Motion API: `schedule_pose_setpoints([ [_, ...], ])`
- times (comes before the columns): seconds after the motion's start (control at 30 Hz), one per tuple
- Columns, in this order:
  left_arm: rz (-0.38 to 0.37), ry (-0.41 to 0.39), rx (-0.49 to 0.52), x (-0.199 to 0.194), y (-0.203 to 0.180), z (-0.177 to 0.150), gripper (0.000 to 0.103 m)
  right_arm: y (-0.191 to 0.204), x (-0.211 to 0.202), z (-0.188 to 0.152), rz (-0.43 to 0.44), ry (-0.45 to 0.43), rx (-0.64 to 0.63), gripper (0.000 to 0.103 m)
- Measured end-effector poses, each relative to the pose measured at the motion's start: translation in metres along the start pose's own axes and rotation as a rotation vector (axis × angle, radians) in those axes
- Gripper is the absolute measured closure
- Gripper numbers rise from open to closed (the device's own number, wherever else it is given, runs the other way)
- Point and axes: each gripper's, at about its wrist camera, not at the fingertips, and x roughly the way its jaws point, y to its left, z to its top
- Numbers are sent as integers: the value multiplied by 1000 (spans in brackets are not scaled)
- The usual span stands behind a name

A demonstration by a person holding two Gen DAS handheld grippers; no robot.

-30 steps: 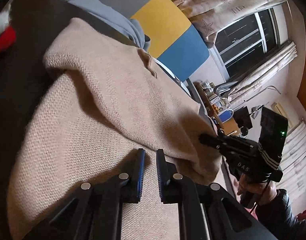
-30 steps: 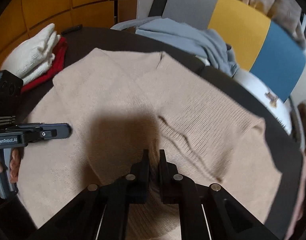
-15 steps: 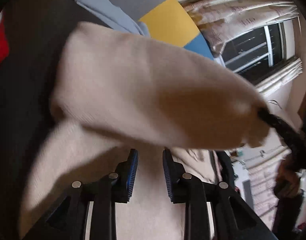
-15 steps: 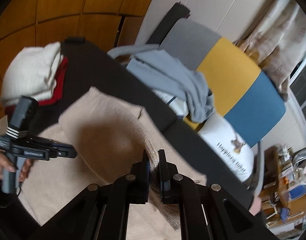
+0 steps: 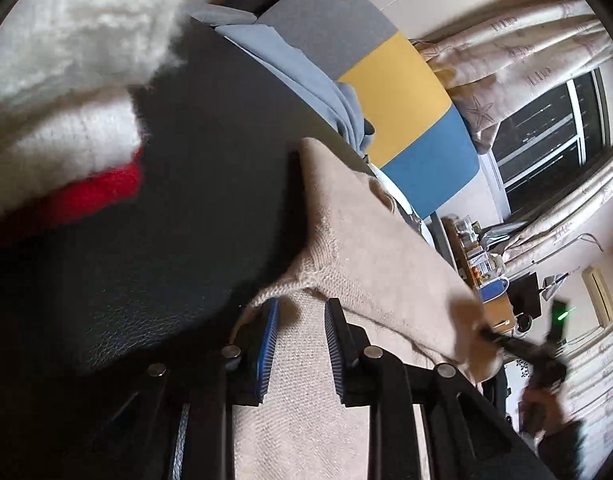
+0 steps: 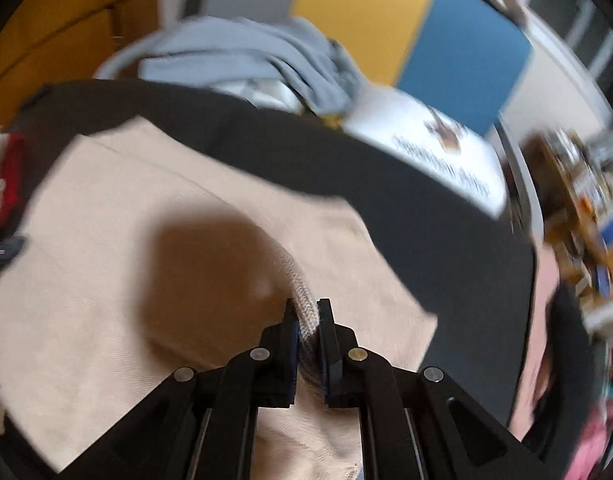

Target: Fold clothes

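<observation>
Right gripper (image 6: 306, 312): jaws pinched narrow on a ribbed edge of the beige sweater (image 6: 106, 280), a roll of knit showing between the black fingers; in the left wrist view the same tool appears at the right (image 5: 518, 350), blurred, with a bit of beige cloth at its tip.
Left gripper (image 5: 300, 312): jaws apart with a clear gap between the blue pads (image 5: 268, 344); beige knit lies under and between them, and a corner of the cloth rests against the left finger's tip; nothing is clamped.
Beige sweater: spread over the dark table (image 6: 426, 220), its near part under both tools, a folded layer rising from the left gripper toward the far right in the left wrist view (image 5: 366, 240); a dark shadow falls on it just left of the right gripper.
Dark table: leathery surface, bare to the left of the sweater (image 5: 166, 240).
Folded pile: white knit (image 5: 66, 60) on top of a red piece (image 5: 98, 192), on the table at the left, apart from the sweater.
Grey garment (image 6: 246, 52): crumpled beyond the table's far edge.
Chair back (image 5: 406, 92): grey, yellow and blue panels, behind the grey garment.
Window (image 5: 546, 128): far right, with pale curtains on either side.
</observation>
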Motion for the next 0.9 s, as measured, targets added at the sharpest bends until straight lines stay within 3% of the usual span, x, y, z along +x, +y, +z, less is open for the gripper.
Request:
schedule_pose_setpoints([
  [0.1, -33, 0, -21, -7, -5, 1, 78, -25, 1, -22, 135, -58, 166, 85],
  [0.23, -49, 6, -3, -10, -16, 5, 77, -63, -14, -62, 259, -154, 406, 65],
  [0.4, -42, 6, 31, -6, -31, 10, 76, -91, -9, -133, 394, -194, 647, 65],
  [0.5, -25, 7, 59, -1, -40, 15, 75, -97, -5, -152, 424, -248, 699, 65],
  [0.63, 2, 33, 111, 11, -53, 20, 75, -97, -1, -148, 466, -317, 707, 65],
  [0.77, 24, 48, 189, 27, -73, 29, 73, -87, 25, -120, 486, -242, 668, 65],
  [0.8, 31, 53, 203, 31, -78, 31, 73, -82, 32, -114, 475, -211, 648, 70],
  [0.83, 33, 57, 218, 34, -82, 33, 73, -75, 37, -108, 454, -180, 622, 88],
  [0.9, 35, 49, 256, 36, -91, 37, 72, -67, 23, -99, 449, -207, 571, 95],
])
